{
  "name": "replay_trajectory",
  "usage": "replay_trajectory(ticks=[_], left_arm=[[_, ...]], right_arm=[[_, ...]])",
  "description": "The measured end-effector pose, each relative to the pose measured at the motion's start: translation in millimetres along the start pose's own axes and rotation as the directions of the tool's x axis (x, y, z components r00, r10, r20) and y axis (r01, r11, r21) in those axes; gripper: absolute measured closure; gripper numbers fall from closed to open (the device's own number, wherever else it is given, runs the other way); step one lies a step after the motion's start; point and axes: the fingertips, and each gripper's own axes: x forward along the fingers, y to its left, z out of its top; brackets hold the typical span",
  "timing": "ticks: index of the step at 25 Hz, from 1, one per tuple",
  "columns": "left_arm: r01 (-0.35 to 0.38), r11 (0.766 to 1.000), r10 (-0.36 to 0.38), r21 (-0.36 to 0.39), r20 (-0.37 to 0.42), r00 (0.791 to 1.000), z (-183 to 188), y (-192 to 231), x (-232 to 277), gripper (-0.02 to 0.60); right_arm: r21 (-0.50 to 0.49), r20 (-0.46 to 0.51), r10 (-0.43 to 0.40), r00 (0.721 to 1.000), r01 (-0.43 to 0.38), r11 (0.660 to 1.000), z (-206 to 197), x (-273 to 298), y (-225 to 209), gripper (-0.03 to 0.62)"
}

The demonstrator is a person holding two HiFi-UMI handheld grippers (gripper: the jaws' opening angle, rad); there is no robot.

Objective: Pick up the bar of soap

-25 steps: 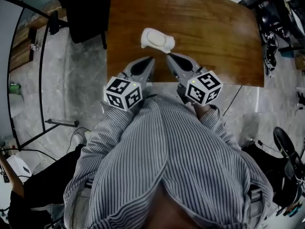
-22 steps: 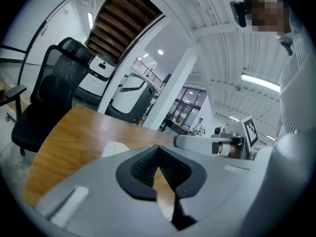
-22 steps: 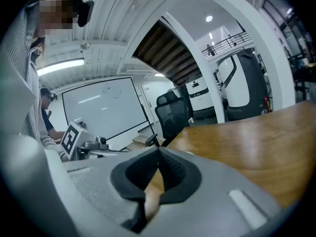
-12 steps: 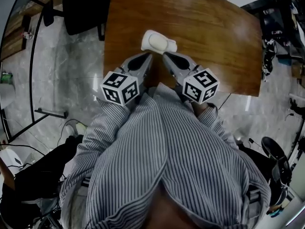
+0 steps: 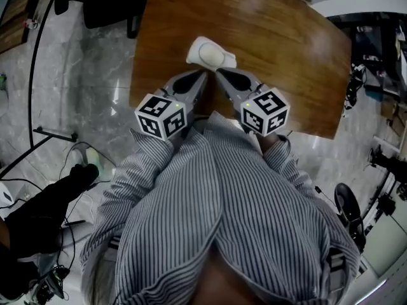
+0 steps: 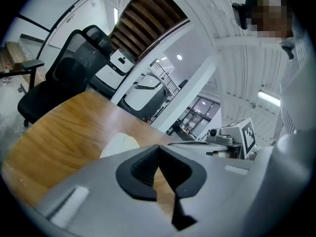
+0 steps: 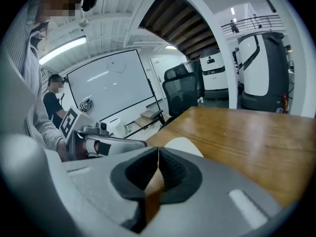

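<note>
The white bar of soap (image 5: 211, 54) lies on the wooden table (image 5: 286, 56), near its front edge. My left gripper (image 5: 204, 74) and right gripper (image 5: 218, 72) sit side by side just in front of the soap, tips pointing at it and close together. Both are shut with nothing between their jaws. In the left gripper view the soap (image 6: 118, 144) shows just beyond the shut left gripper (image 6: 158, 147). In the right gripper view the soap (image 7: 186, 145) peeks over the shut right gripper (image 7: 158, 150). I cannot tell whether either tip touches the soap.
A black office chair (image 5: 108, 5) stands off the table's far left corner and also shows as the chair (image 6: 74, 73) in the left gripper view. Marble floor (image 5: 82, 88) lies to the left. A person (image 7: 52, 102) stands by a whiteboard (image 7: 108, 95) in the background.
The head view has swung, so table and floor slide in the picture. Both grippers stay shut in front of the soap, their tips slightly nearer each other and the soap.
</note>
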Motion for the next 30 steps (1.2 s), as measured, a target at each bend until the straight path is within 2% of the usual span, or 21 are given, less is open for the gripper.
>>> replay_trajectory(ticks=[7,14,18,27,30], left_arm=[[-0.039,0.997,0.041,-0.065,0.022,0.999,-7,16,12,0.577],[-0.086,0.990,0.095,-0.115,0.070,0.993,-9,41,6,0.577],[-0.112,0.985,0.124,-0.134,0.089,0.988,-10,52,4,0.577],[-0.139,0.977,0.157,-0.161,0.103,0.982,-21,58,-1,0.577],[-0.143,0.977,0.161,-0.159,0.106,0.981,-21,61,-5,0.577]], right_arm=[[-0.149,-0.154,0.015,0.988,-0.038,0.988,-2,21,-25,0.563],[-0.247,-0.300,-0.004,0.954,-0.074,0.966,-19,48,-41,0.419],[-0.309,-0.349,-0.049,0.936,-0.065,0.949,-25,57,-56,0.367],[-0.392,-0.428,-0.076,0.901,-0.110,0.913,-41,72,-58,0.347],[-0.412,-0.427,-0.083,0.901,-0.112,0.904,-41,76,-55,0.347]])
